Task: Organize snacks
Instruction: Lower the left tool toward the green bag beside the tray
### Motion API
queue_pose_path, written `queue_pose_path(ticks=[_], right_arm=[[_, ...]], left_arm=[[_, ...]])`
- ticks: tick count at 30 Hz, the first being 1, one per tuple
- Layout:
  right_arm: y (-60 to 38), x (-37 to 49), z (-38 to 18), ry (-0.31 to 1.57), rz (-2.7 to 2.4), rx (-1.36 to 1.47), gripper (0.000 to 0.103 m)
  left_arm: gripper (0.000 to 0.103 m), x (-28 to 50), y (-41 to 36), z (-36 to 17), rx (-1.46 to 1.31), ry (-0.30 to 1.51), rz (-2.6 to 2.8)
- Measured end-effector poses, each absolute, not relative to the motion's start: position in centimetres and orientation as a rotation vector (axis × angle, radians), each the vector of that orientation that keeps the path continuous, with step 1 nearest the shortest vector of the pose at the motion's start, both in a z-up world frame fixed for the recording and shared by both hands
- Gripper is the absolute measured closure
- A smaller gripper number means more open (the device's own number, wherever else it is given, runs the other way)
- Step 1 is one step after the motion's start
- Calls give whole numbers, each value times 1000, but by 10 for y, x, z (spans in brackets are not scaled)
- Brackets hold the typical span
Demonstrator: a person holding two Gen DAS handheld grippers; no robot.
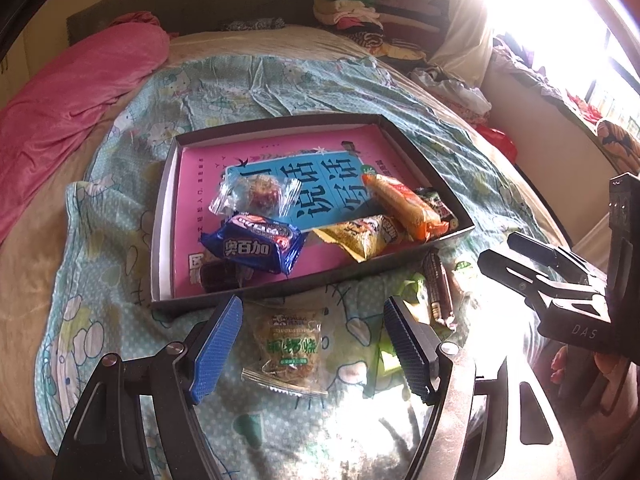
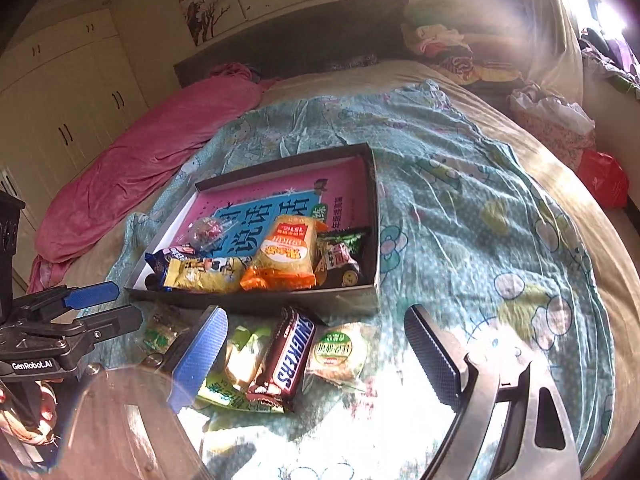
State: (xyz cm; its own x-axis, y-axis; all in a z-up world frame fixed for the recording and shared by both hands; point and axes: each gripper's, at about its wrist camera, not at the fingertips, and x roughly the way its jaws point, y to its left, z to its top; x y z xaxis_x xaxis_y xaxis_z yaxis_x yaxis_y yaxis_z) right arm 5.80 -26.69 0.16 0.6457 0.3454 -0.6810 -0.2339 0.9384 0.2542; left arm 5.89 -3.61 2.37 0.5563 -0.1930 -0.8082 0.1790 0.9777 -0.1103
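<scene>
A shallow dark box (image 1: pixel 162 240) lies on the bed with a pink book in its bottom. On the book sit a blue biscuit pack (image 1: pixel 252 246), a clear-wrapped round sweet (image 1: pixel 256 196), a yellow packet (image 1: pixel 360 236) and an orange packet (image 1: pixel 404 208). My left gripper (image 1: pixel 314 348) is open just above a clear snack packet with a green label (image 1: pixel 288 344), in front of the box. My right gripper (image 2: pixel 316 356) is open over a Snickers bar (image 2: pixel 286 356), a green-yellow packet (image 2: pixel 240 360) and a round green-labelled packet (image 2: pixel 340 350). No pad touches anything.
The box (image 2: pixel 256 300) rests on a teal cartoon-print sheet (image 2: pixel 460 220). A pink blanket (image 1: pixel 72 120) lies bunched to the left. Piled clothes (image 1: pixel 352 8) sit at the head of the bed. The left gripper (image 2: pixel 116 308) shows at the right wrist view's left edge.
</scene>
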Motion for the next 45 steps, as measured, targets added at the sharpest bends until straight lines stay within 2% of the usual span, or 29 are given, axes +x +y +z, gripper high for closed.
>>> queue_pose_path(ticks=[11, 14, 29, 33, 35, 38, 45], right_arm=[[-268, 58, -18, 910, 282, 129, 14], [-267, 61, -24, 936, 263, 105, 21], [-256, 72, -38, 974, 270, 9, 42], [-256, 75, -42, 987, 267, -1, 43], [-256, 76, -43, 986, 265, -6, 43], [-255, 78, -45, 989, 261, -16, 43], [-255, 85, -51, 1005, 259, -30, 44]], left_arm=[[28, 46, -47, 4, -23, 1018, -280], [28, 45, -60, -1, -17, 1031, -307], [28, 71, -97, -31, -3, 1121, -331], [28, 78, -99, -33, -20, 1128, -327], [33, 81, -101, -35, -13, 1131, -323], [35, 85, -103, -37, -16, 1138, -333], [36, 93, -109, -42, -33, 1152, -339]])
